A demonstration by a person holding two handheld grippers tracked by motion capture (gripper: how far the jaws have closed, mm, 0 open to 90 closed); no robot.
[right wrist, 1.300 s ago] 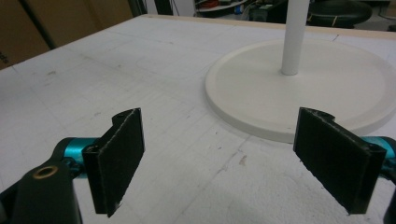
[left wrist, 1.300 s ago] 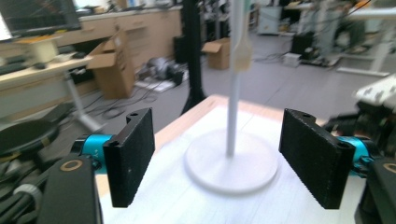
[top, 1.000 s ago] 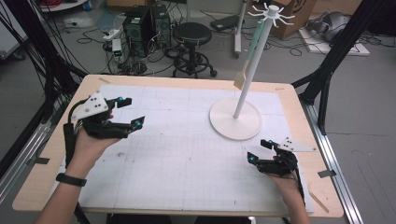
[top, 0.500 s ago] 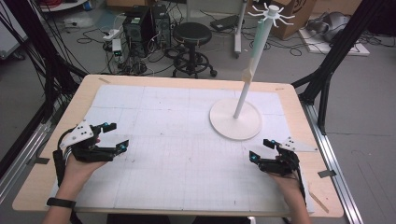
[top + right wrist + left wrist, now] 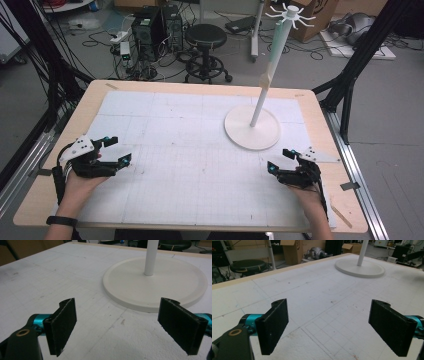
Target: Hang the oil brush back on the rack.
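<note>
Both my grippers hang wide apart and empty: left gripper [image 5: 114, 151] by the table's [image 5: 60, 150] left edge, right gripper [image 5: 281, 161] near the right edge. The white stand [image 5: 252, 129] rises upright just beyond the right one, clearly nearer it.

The white stand [image 5: 360, 266] loses its pole at the top edge in the left gripper view, and the same happens to it in the right gripper view. From above, the person's forearms run off the bottom edge, and the floor clutter behind the table [image 5: 50, 170] is too small to tell
</note>
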